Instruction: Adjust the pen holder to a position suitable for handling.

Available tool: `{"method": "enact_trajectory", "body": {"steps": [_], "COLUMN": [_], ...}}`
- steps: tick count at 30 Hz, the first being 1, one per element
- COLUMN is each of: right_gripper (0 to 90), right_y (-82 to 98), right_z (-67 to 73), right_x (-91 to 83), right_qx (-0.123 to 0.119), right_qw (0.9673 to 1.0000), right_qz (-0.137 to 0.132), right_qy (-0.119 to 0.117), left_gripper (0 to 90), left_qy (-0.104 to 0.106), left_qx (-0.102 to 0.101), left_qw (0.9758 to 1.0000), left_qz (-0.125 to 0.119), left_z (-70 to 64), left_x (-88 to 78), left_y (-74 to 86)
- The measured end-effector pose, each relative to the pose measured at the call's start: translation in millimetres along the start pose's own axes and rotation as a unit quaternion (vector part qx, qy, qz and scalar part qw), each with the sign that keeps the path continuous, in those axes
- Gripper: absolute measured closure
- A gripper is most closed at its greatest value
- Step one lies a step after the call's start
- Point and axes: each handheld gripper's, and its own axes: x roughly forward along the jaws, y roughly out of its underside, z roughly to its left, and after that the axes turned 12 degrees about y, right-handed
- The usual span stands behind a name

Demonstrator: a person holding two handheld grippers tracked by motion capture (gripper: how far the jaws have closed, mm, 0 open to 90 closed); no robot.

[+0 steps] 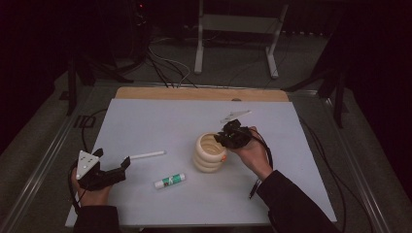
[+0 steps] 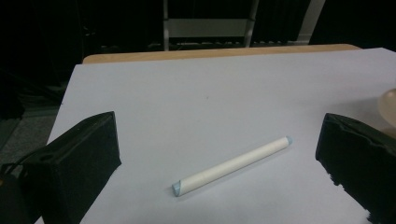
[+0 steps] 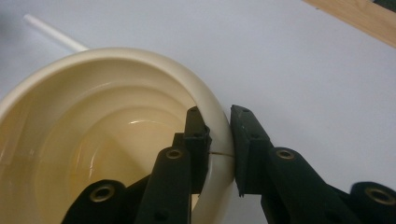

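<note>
We are pinching the rim of the cream ribbed cup (image 1: pixel 210 153) at its 3 o'clock side with the right tool (image 1: pixel 226 136), mid-bench, while the left tool (image 1: pixel 125 163) is resting spread, the white stick (image 1: pixel 147 155) lying at its 2 o'clock.

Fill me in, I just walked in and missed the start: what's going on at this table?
A person is working with a gripper in each hand. The right gripper is clamped on the rim of a cream ribbed cup, one jaw inside and one outside. The left gripper rests open near the table's front left, with a white stick lying on the table between its jaws, untouched. A glue stick lies nearby on the white sheet.
</note>
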Motion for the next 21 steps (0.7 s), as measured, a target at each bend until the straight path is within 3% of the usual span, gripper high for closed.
{"method": "enact_trajectory", "body": {"steps": [10, 21], "right_gripper": [78.0, 77.6], "right_y": [5.9, 6.4], "right_z": [17.3, 31.0], "right_x": [5.3, 14.7], "right_qx": [-0.024, -0.046], "right_qw": [0.9996, 0.9986], "right_qz": [0.014, 0.023], "right_qy": [-0.001, 0.014], "left_gripper": [0.3, 0.2], "left_qy": [0.005, 0.003], "left_qx": [-0.005, -0.004], "left_qw": [1.0000, 1.0000], "left_qz": [0.002, 0.004], "left_z": [0.6, 0.9], "left_x": [0.3, 0.5], "left_y": [0.1, 0.4]}}
